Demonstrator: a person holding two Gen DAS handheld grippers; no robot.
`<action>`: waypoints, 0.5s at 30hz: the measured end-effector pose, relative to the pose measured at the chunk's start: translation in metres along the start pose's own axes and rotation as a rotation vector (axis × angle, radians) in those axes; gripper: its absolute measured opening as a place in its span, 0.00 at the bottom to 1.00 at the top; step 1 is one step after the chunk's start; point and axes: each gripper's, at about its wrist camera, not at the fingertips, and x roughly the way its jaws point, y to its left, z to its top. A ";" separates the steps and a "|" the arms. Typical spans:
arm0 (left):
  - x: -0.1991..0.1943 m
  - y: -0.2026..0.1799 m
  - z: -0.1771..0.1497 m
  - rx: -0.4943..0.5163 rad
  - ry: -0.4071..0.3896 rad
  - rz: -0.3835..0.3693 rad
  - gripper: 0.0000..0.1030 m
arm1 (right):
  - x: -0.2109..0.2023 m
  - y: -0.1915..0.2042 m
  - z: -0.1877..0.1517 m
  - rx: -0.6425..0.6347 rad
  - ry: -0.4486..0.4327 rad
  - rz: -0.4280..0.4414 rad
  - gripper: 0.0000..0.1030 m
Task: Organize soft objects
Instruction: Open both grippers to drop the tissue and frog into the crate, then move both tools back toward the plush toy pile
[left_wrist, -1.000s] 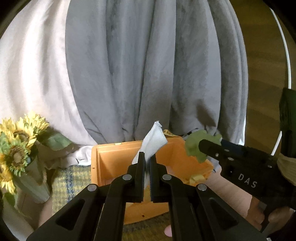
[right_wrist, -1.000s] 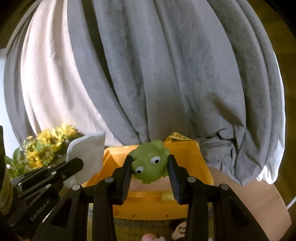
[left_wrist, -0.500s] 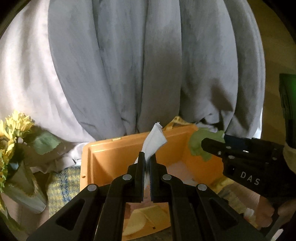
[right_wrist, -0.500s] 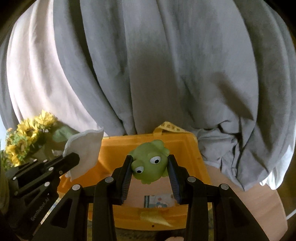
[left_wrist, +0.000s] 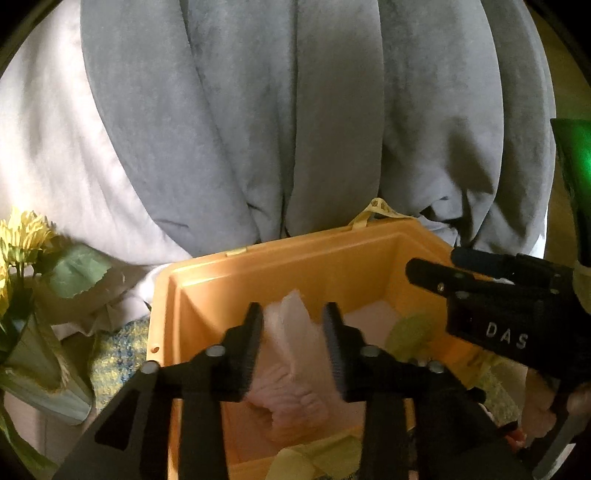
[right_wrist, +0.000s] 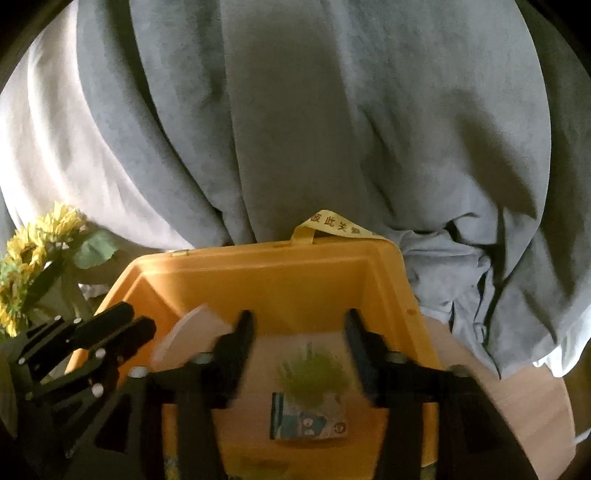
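Note:
An orange plastic box (left_wrist: 258, 254) stands open below both grippers. My left gripper (left_wrist: 291, 321) hangs over its left half, jaws opening, with a white soft cloth (left_wrist: 295, 328) loose and blurred between them. In the right wrist view the right gripper (right_wrist: 299, 325) also has its jaws opening with nothing pressed between them. The green toy frog (right_wrist: 314, 373) is a blur below them inside the box (right_wrist: 258, 254), and also shows as the frog (left_wrist: 410, 332) beside the right gripper (left_wrist: 432, 264). The left gripper (right_wrist: 136, 318) and the cloth (right_wrist: 192, 328) appear at the left.
A printed packet (right_wrist: 310, 424) and a pale pink crumpled thing (left_wrist: 291, 398) lie on the box floor. Sunflowers in a vase (left_wrist: 22, 236) stand left of the box. Grey and white drapes (left_wrist: 295, 110) hang close behind. A woven mat (left_wrist: 118, 350) lies under the box on a wooden table (right_wrist: 517, 398).
Both grippers moved forward and down over the orange box. Their jaws went from shut to parted: the frog has dropped out of the right one, and the cloth has come loose in the left.

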 end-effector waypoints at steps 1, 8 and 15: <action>-0.001 0.000 0.000 0.000 -0.003 0.006 0.46 | -0.001 0.000 0.001 0.003 -0.009 -0.010 0.58; -0.025 -0.002 0.003 -0.026 -0.042 0.019 0.77 | -0.023 -0.001 0.003 0.011 -0.059 -0.045 0.68; -0.061 -0.010 0.001 -0.034 -0.086 0.023 0.96 | -0.066 -0.005 0.001 0.028 -0.115 -0.085 0.78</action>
